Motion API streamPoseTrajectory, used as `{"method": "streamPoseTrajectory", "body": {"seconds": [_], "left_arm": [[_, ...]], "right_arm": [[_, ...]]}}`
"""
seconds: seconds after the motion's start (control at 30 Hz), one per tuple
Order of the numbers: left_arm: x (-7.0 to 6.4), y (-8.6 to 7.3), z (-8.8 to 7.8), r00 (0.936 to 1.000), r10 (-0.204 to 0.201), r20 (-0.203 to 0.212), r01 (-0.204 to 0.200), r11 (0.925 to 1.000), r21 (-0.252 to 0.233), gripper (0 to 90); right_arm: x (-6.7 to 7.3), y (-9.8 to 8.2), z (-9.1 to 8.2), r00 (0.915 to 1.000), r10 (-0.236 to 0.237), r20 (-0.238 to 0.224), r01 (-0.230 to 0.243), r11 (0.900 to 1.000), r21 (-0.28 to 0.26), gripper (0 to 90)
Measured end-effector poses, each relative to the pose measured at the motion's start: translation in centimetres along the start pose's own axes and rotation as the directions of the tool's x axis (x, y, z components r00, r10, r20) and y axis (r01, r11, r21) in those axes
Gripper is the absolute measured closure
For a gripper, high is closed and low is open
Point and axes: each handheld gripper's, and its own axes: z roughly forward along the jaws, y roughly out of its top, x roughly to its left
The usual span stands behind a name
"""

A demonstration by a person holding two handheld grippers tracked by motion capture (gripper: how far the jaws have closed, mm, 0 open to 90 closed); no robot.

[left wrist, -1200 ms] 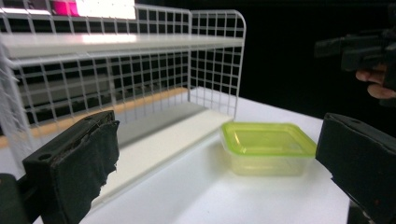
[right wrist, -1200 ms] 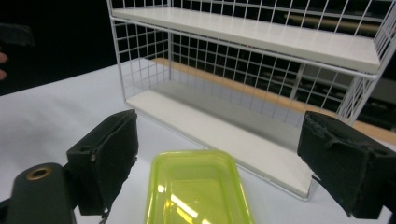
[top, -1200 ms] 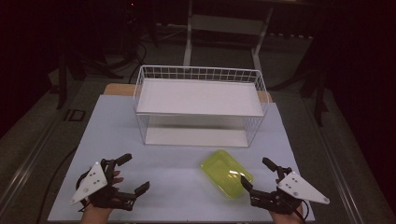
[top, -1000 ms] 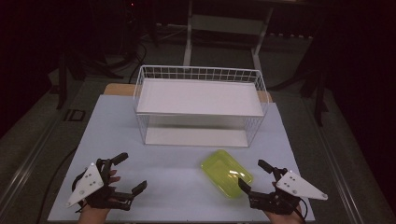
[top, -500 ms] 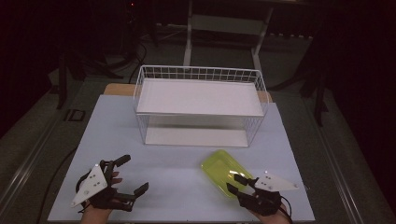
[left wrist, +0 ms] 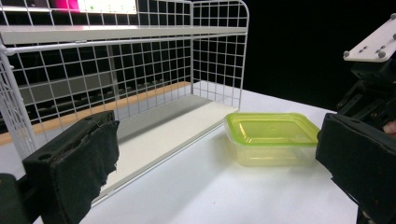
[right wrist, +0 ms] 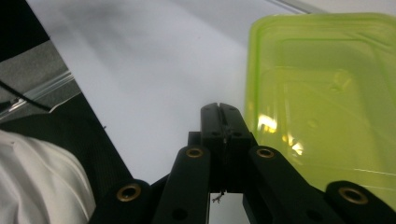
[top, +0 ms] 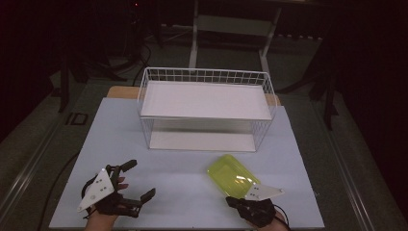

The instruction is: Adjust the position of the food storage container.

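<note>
The right gripper has just closed its jaws together on nothing beside the box on the table, so the box is not gripped yet.

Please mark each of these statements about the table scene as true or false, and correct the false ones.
1. The green lidded box lies inside the wire rack. False: it rests on the table, in front of the rack.
2. The right gripper has its jaws closed together. True.
3. The right gripper is clamped on the box. False: nothing is between its jaws; the box is beside them.
4. The left gripper is open. True.
5. The box has no lid. False: a green lid covers it.
</note>
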Motion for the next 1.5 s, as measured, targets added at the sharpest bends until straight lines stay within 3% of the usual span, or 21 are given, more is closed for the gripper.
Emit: {"method": "streamPoseTrajectory", "body": {"seconds": [0.23, 0.3, 0.5, 0.93, 1.1, 1.27, 1.33, 1.47, 1.5], "left_arm": [[0.0, 0.0, -0.1, 1.0000, -0.003, 0.001, 0.003, 1.0000, -0.002, 0.0], [0.1, 0.0, -0.1, 1.0000, -0.003, 0.003, 0.003, 1.0000, -0.001, 0.1], [0.0, -0.1, 0.1, 1.0000, -0.002, 0.006, 0.002, 1.0000, 0.003, 0.0], [0.0, -0.2, 0.3, 1.0000, -0.005, 0.009, 0.004, 1.0000, 0.008, 0.0], [0.0, -0.2, 0.3, 0.9999, -0.012, 0.010, 0.012, 0.9999, 0.006, 0.0], [0.0, -0.3, 0.3, 0.9999, -0.010, 0.009, 0.010, 0.9999, 0.011, 0.1], [0.0, -0.3, 0.3, 0.9999, -0.011, 0.010, 0.011, 0.9999, 0.012, 0.0], [0.1, -0.3, 0.4, 0.9999, -0.011, 0.008, 0.011, 0.9998, 0.014, 0.0], [0.1, -0.3, 0.4, 0.9999, -0.011, 0.008, 0.010, 0.9998, 0.015, 0.0]], "right_arm": [[-0.3, -0.3, 0.3, 0.9995, -0.013, 0.029, 0.011, 0.999, 0.049, 90.0], [-0.6, -0.3, 0.2, 0.9983, -0.001, 0.058, -0.002, 0.998, 0.061, 90.0], [-2.0, -0.4, -0.6, 0.9934, 0.035, 0.109, -0.040, 0.998, 0.040, 90.0], [-4.6, -0.8, -1.7, 0.9826, 0.038, 0.182, -0.047, 0.998, 0.045, 90.0], [-5.7, -1.0, -2.1, 0.9725, 0.032, 0.231, -0.043, 0.998, 0.041, 90.0], [-6.7, -1.0, -3.0, 0.9723, 0.068, 0.224, -0.071, 0.997, 0.007, 90.0], [-7.3, -0.8, -3.7, 0.9669, 0.073, 0.245, -0.070, 0.997, -0.021, 90.0], [-9.7, -0.9, -4.7, 0.9481, 0.077, 0.308, -0.068, 0.997, -0.041, 90.0], [-10.4, -1.0, -4.7, 0.9397, 0.082, 0.332, -0.073, 0.997, -0.040, 90.0]]}}
